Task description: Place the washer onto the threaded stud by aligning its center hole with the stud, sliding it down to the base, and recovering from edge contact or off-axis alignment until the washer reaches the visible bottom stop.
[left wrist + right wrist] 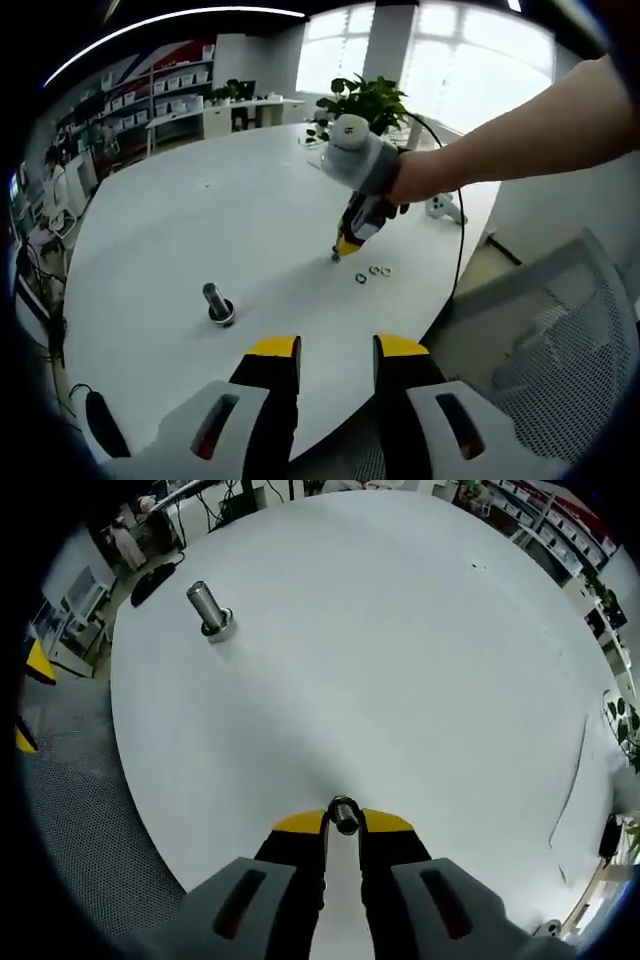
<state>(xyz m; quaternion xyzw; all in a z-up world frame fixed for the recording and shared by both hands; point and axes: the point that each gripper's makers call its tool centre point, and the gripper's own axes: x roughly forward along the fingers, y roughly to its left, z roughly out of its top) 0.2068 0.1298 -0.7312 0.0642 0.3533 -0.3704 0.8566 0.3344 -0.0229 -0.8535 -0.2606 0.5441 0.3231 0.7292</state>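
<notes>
The task is at an early stage. The right gripper (343,825) has its yellow-tipped jaws drawn narrow around a washer (344,815), pinched at their very tips, so the pickup appears done. In the left gripper view the same right gripper (341,247) is seen tipped down toward the white surface (200,230), its nose close to or touching it; contact cannot be settled. Just beside it lie three spare washers (373,272) in a short row, near the surface's edge.

The threaded stud (208,609) stands well apart from the held washer, across a bare stretch of surface. In the left gripper view the stud (217,303) rises from a wider round base that rests on the surface, and that base looks like the bottom stop the washer must reach. Nothing sits on the stud yet. Carrying the washer over, lining up the hole, sliding it down and seating it are all left to do.

The stud's long axis stands upright, off the surface, with its free end up. The washer is held on edge between the jaws, with its hole facing roughly toward the camera, so it will probably need turning flat before it can drop over the stud.

The left gripper (337,350) hovers over the near edge of the surface, jaws parted and holding nothing.
</notes>
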